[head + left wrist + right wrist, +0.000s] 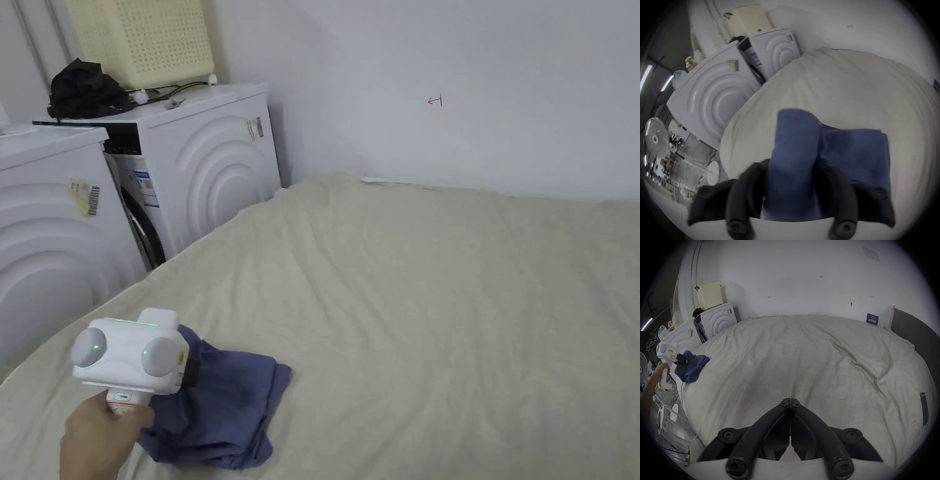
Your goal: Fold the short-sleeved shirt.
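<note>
A dark blue short-sleeved shirt [225, 400] lies in a folded bundle at the near-left corner of the bed [437, 281]. My left gripper [189, 369], white-bodied and held in a hand, is at the bundle's left side. In the left gripper view its black jaws [792, 164] are closed on a raised fold of the shirt [851, 154], which runs between them. The right gripper view shows the shirt [692, 368] and the left gripper [681, 361] far off to the left. My right gripper [790, 400] hovers over the bed's near middle, shut with nothing in it.
Two white washing machines [212, 156] stand against the bed's left side, with a cream basket [140, 37] and a black cloth [81, 90] on top. A fan [654, 139] stands lower left. A dark headboard [916, 331] borders the right. A teal strip [924, 408] lies on the bed's right.
</note>
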The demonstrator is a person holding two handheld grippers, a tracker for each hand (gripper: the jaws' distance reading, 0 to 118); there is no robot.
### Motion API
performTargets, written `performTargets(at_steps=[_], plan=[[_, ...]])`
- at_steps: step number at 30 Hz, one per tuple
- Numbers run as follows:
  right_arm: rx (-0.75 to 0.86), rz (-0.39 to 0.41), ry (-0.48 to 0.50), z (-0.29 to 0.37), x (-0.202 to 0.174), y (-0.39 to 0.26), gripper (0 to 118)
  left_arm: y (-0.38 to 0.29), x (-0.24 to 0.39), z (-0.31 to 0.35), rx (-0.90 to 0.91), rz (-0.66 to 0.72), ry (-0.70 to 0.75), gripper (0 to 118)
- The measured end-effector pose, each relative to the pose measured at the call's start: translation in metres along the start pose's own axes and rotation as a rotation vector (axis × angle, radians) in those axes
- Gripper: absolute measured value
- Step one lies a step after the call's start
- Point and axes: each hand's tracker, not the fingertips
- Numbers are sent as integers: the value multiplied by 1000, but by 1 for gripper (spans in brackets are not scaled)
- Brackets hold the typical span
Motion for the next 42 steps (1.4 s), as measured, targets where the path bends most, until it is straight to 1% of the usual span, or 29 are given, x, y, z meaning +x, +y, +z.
performTargets(at_steps=[2, 3, 5, 8, 12, 15, 16, 17, 18, 19, 20, 21, 22, 23, 24, 25, 26, 27, 28, 29, 31, 32, 34, 36, 38, 39, 42], plan=[[-4, 14, 1, 1, 1, 1, 0, -1, -2, 4, 23, 22, 106, 105], [-2, 15, -5, 2, 2, 1, 0, -1, -5, 7, 47, 21, 109, 116], [1, 9, 1, 3, 5, 1, 0, 0, -10, 20, 89, 47, 114, 116], [1, 1, 0, 4, 6, 0, 0, 1, -18, 45, 114, 56, 69, 116], [16, 0, 5, 14, 7, -3, 0, -10, -14, 79, 128, 97, -65, 115], [34, 8, 1, 26, 9, -4, 0, -27, 5, 117, 125, 83, -212, 113], [43, 7, 1, 31, 11, -3, 0, -35, 15, 134, 148, 75, -239, 103], [51, 5, 1, 36, 13, -3, 0, -44, 26, 152, 197, 41, -262, 86], [63, 1, -1, 41, 16, -3, 0, -54, 37, 167, 237, 41, -259, 57], [77, -5, -4, 48, 18, -3, 0, -67, 51, 184, 254, 45, -267, 41], [91, -14, -6, 56, 21, -2, 0, -77, 63, 198, 269, 46, -319, 25], [103, -16, -3, 62, 24, -2, 0, -86, 73, 210, 277, 46, -376, 5], [116, -12, -3, 69, 26, -2, 0, -98, 86, 226, 305, 33, -407, 0], [133, -9, -21, 77, 28, -2, 0, -109, 99, 244, 347, 43, -416, 0], [158, -3, -34, 84, 30, -3, 0, -117, 110, 258, 330, 33, -412, 0], [170, 4, -39, 92, 33, -4, 0, -127, 123, 274, 374, -18, -446, 0], [182, 9, -42, 100, 35, -4, 0, -136, 135, 289, 414, -13, -458, 0], [203, 12, -42, 106, 38, -5, 0, -144, 145, 300, 407, -6, -457, 0], [216, 11, -51, 115, 41, -5, 0, -151, 157, 313, 431, -14, -509, 0], [236, 8, -58, 124, 43, -5, 0, -158, 166, 323, 444, 22, -531, 0], [296, 2, -61, 143, 49, -6, 0, -168, 184, 347, 479, 37, -569, 0], [325, 5, -80, 153, 51, -7, 0, -175, 193, 360, 499, 46, -562, 0], [371, 17, -129, 171, 56, -10, 0, -185, 207, 384, 580, 16, -547, 0], [402, 36, -146, 187, 61, -12, 0, -191, 216, 405, 630, -19, -539, 0], [456, 26, -197, 205, 67, -18, 0, -198, 222, 423, 650, -18, -524, 0], [469, 20, -213, 212, 69, -20, 0, -201, 224, 430, 672, -28, -544, 0], [495, 9, -234, 228, 76, -29, 0, -212, 226, 450, 704, -48, -543, 0]])
